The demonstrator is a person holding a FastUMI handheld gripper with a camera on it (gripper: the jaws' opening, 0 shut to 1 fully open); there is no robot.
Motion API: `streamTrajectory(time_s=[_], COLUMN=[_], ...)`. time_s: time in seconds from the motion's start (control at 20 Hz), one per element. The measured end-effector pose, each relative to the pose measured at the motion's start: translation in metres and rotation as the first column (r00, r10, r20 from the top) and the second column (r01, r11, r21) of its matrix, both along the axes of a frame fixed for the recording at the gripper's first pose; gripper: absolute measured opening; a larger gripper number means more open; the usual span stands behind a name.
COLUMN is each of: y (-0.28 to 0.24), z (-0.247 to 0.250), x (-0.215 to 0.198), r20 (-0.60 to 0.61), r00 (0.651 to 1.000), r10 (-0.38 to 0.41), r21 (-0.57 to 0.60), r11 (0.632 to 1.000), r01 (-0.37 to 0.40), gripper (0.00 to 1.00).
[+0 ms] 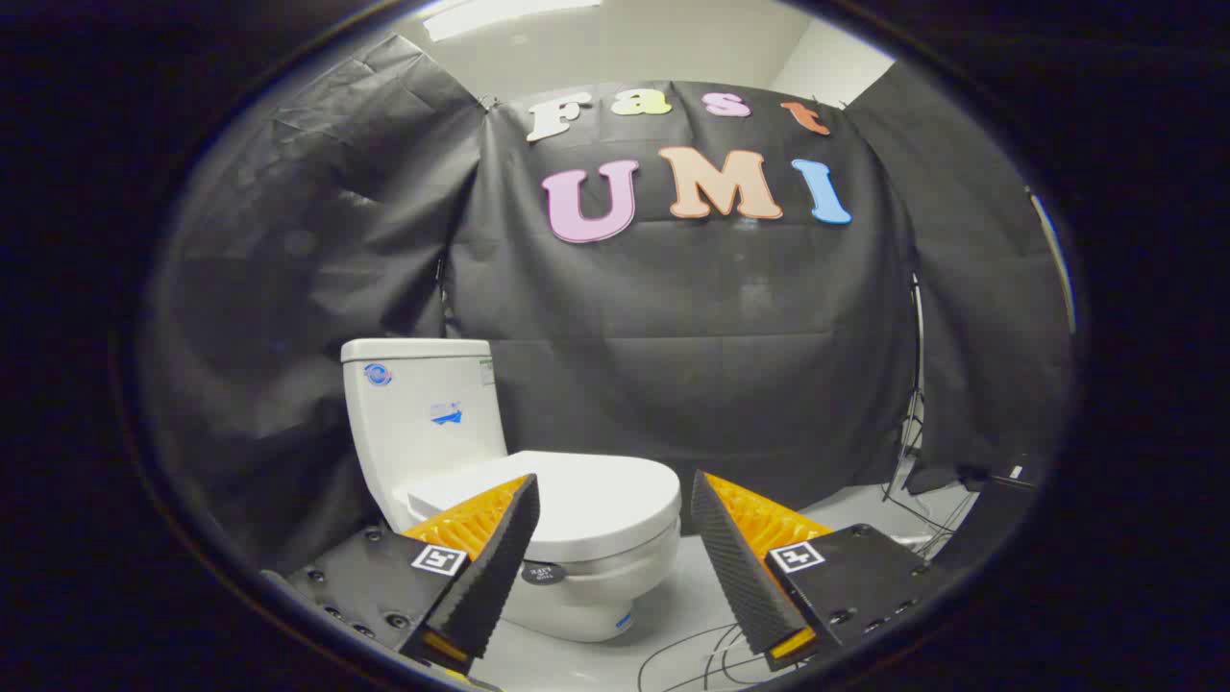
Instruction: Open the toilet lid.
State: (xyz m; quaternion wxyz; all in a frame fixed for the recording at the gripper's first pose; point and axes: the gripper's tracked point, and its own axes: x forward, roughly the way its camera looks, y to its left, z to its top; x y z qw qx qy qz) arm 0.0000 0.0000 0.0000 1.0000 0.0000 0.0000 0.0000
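Tongs [613,495] stood wide apart with nothing between the two fingers, held clear of everything. Beyond them sat the toilet [524,500], and its lid [577,495] lay flat and closed over the bowl, the front rim showing in the gap between the fingertips. The left finger [480,562] covered the near left part of the lid and bowl, so that side of the seat could not be made out. The tank [423,413] rose behind the lid, against the black cloth wall [692,336]; two small stickers on its front were too small to read. A dark round tag on the bowl, just below the lid's rim beside the left finger, was likewise unreadable. The right finger [740,567] stood off to the right of the bowl, apart from it. Thin cables [692,654] curled on the pale floor [673,596] between the fingers, partly hidden by them. A stand's thin legs [908,452] showed at the cloth's right edge, their top lost against the drape.
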Motion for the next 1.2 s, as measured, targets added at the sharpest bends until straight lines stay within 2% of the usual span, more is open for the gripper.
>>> streamTrajectory(time_s=[0.55, 1.2], y=[0.000, 0.000], z=[-0.012, -0.017], x=[0.004, 0.007], r20=[-0.043, -0.066], r00=[0.999, 0.998], r10=[0.013, 0.012], r21=[-0.031, 0.066], r11=[0.999, 0.998], r01=[-0.015, -0.008], gripper=[0.99, 0.99])
